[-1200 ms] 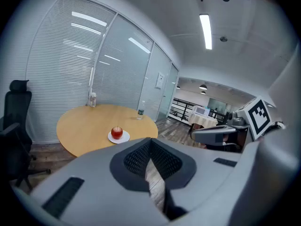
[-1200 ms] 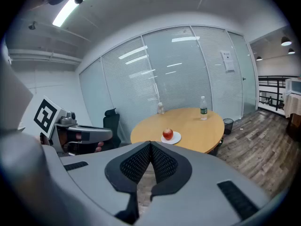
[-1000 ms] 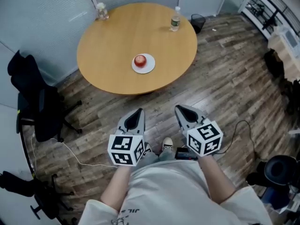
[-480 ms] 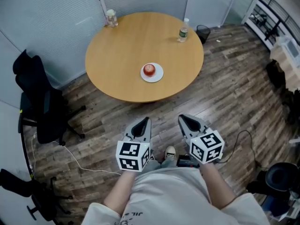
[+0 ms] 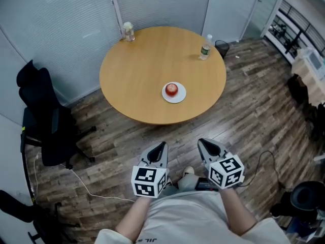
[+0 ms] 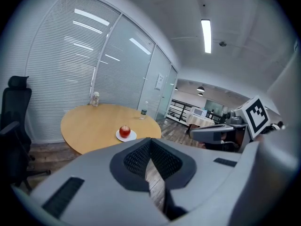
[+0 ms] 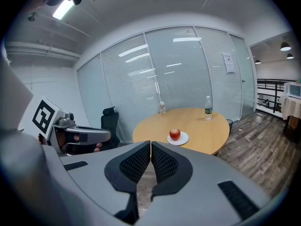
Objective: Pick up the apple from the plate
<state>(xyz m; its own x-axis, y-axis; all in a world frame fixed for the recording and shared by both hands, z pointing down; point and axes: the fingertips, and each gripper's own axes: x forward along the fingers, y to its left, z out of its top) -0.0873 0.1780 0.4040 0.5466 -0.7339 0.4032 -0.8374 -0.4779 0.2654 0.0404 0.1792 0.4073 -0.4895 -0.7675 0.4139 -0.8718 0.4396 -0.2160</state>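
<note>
A red apple (image 5: pixel 171 89) sits on a small white plate (image 5: pixel 180 96) near the front edge of a round wooden table (image 5: pixel 137 75). The apple (image 6: pixel 124 131) also shows in the left gripper view, and the apple (image 7: pixel 175 134) shows again in the right gripper view on its plate (image 7: pixel 182 139). My left gripper (image 5: pixel 161 145) and right gripper (image 5: pixel 201 142) hover side by side over the wooden floor, well short of the table. Both are shut with nothing between the jaws.
A water bottle (image 5: pixel 205 47) stands at the table's far right and a small jar (image 5: pixel 128 31) at its far left. A black office chair (image 5: pixel 48 128) is on the left. A cable (image 5: pixel 89 184) lies on the floor. Shelving (image 5: pixel 292 22) stands at right.
The view has shifted toward the table, so table and apple sit lower and more central in the head view. Both grippers moved forward together and stayed shut.
</note>
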